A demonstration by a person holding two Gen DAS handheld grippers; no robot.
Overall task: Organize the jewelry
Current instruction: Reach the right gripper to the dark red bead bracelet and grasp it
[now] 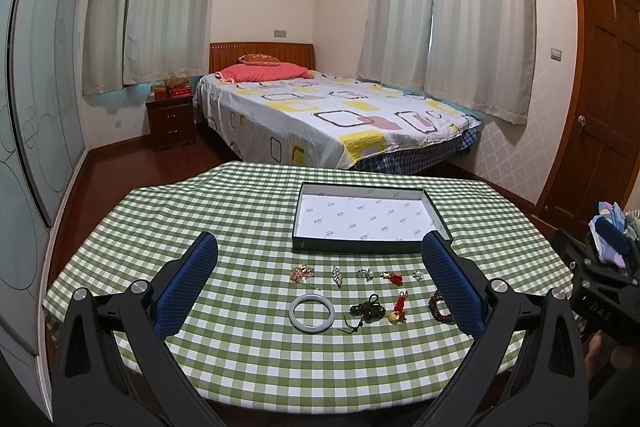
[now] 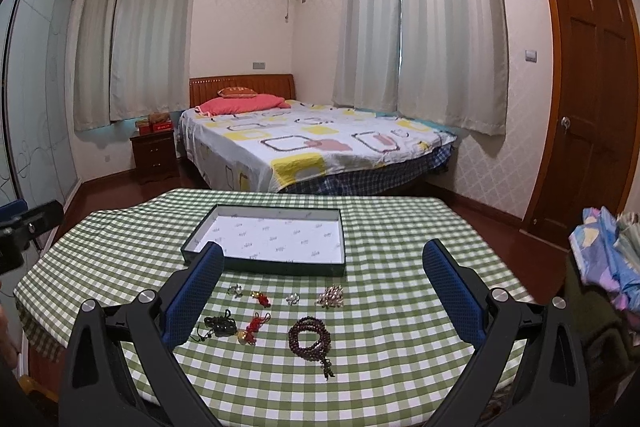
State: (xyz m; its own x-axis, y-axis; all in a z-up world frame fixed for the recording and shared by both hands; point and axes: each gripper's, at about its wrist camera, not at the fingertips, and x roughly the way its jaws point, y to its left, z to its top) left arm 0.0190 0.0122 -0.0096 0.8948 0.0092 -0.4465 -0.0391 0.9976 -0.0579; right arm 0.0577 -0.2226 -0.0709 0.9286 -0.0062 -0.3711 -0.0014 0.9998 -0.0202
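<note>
A shallow dark green box (image 1: 370, 248) (image 2: 264, 265) with white printed lining stands empty on the checked table. In front of it lie two rows of jewelry: a pale jade bangle (image 1: 312, 313), a dark cord pendant (image 1: 366, 311) (image 2: 219, 326), a red knotted charm (image 1: 398, 309) (image 2: 252, 329), a brown bead bracelet (image 2: 308, 337) (image 1: 440, 307), a gold chain piece (image 1: 302, 273), a crystal brooch (image 1: 337, 274), small rings (image 1: 365, 273) (image 2: 293, 299), and a beaded cluster (image 2: 330, 297). My left gripper (image 1: 320, 247) hovers open above them. My right gripper (image 2: 324, 255) is open too, holding nothing.
The round table (image 1: 240, 355) has a green-and-white checked cloth; its near edge is close below the grippers. A bed (image 1: 328, 115) stands beyond, a nightstand (image 1: 171, 121) at its left, a wooden door (image 2: 592, 99) at right. Folded cloths (image 2: 608, 259) are piled at the right.
</note>
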